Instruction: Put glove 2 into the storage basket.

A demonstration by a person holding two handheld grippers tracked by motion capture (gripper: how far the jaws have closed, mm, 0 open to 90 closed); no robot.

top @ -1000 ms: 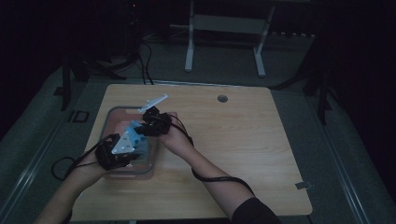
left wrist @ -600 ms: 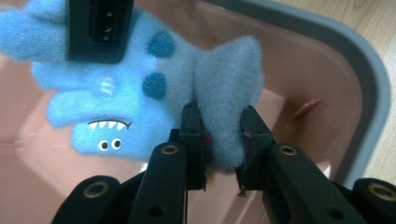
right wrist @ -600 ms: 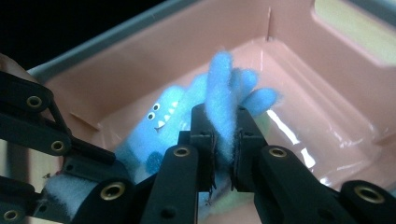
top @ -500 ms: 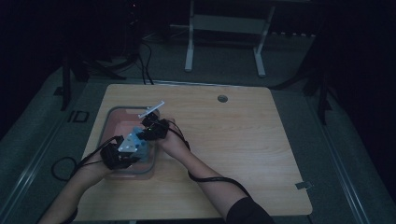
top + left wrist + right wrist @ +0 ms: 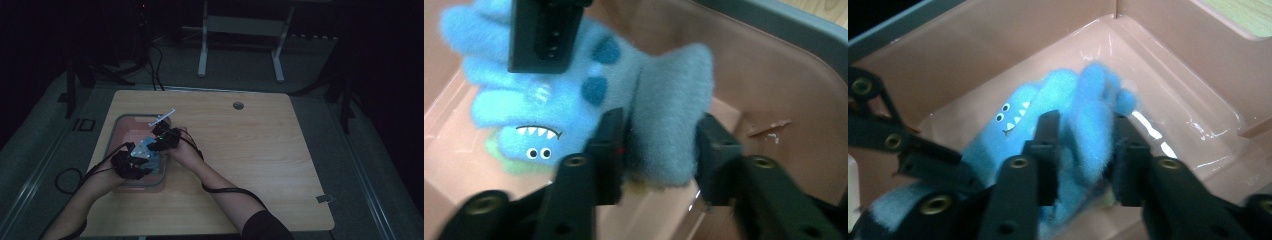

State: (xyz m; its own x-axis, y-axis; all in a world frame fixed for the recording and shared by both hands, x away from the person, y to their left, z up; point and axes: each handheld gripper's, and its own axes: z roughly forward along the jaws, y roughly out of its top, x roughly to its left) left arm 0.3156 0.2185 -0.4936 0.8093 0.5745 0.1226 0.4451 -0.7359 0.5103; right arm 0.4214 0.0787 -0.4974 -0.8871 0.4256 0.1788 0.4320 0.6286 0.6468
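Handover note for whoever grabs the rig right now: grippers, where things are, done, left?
Left gripper: jaws have just been opening, grey-blue end of the blue plush toy between them, gap at one jaw.
Right gripper: jaws also just opening, astride the toy's bright blue end.
Toy lies inside the pink bin at the table's left side.
Done: toy is down in the bin.
Left: probably open fully and lift both grippers clear.

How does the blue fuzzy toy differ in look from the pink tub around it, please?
The blue fuzzy toy is fluffy, matte and bunched up; the pink tub is smooth, glossy and straight-walled. The toy bears a face with eyes and teeth; the tub is plain.
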